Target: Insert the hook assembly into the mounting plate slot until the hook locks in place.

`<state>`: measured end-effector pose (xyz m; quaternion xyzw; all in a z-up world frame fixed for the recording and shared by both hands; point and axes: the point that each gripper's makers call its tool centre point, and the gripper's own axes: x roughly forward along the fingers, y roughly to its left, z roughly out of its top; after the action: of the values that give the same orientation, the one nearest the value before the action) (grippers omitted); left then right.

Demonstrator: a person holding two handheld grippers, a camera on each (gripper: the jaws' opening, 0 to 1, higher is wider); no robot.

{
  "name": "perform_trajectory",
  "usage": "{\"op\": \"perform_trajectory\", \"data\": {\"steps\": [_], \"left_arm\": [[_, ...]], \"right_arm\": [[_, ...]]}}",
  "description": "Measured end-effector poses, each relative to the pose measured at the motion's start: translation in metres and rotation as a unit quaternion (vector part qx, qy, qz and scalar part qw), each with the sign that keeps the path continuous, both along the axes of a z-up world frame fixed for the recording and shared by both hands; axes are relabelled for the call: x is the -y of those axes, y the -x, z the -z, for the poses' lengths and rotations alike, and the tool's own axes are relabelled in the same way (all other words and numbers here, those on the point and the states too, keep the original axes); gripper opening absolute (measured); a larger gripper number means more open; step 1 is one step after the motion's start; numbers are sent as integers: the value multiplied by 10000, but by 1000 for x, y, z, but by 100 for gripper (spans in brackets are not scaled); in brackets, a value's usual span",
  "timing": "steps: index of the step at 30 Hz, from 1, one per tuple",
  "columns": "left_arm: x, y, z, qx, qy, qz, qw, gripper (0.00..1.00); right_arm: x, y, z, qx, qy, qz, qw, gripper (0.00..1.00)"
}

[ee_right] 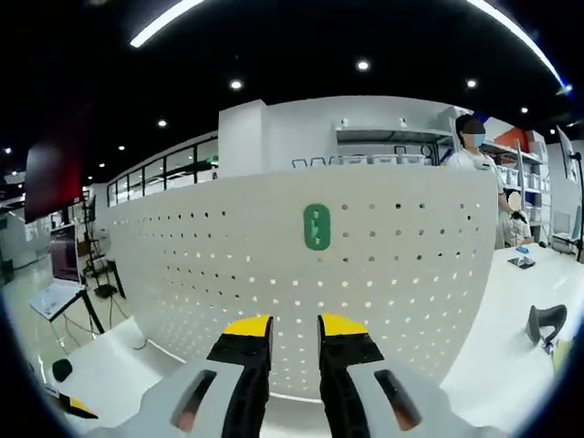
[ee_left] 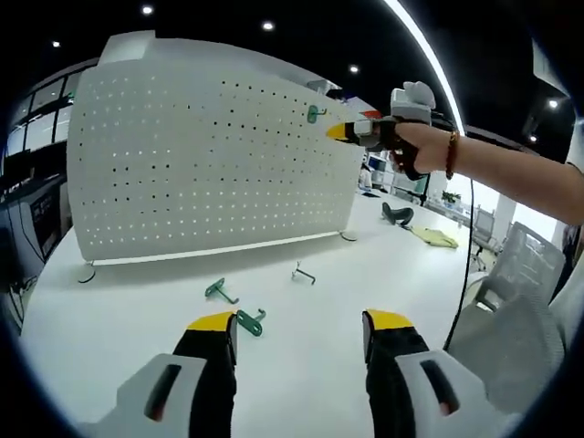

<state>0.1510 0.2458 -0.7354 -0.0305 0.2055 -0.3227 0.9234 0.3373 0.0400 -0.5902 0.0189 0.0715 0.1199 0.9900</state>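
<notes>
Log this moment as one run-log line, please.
green hook: mounted on pegboard | right claw: near it, empty | left claw: open over table | spare hooks: on table

No text, label, brand, number or sign can be read in either view. The white perforated metal board carries only rows of small holes, and the green plastic hook plate mounted on it has no readable marking. Items on the far shelves are too small to read.
</notes>
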Motion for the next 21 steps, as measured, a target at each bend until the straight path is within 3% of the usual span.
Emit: {"op": "perform_trajectory", "data": {"steps": [21], "left_arm": [[6,-16,19,-260,-394,-67,9989,54]], "right_arm": [[-23,40,24,-52,-154,-709,9974,22]]}}
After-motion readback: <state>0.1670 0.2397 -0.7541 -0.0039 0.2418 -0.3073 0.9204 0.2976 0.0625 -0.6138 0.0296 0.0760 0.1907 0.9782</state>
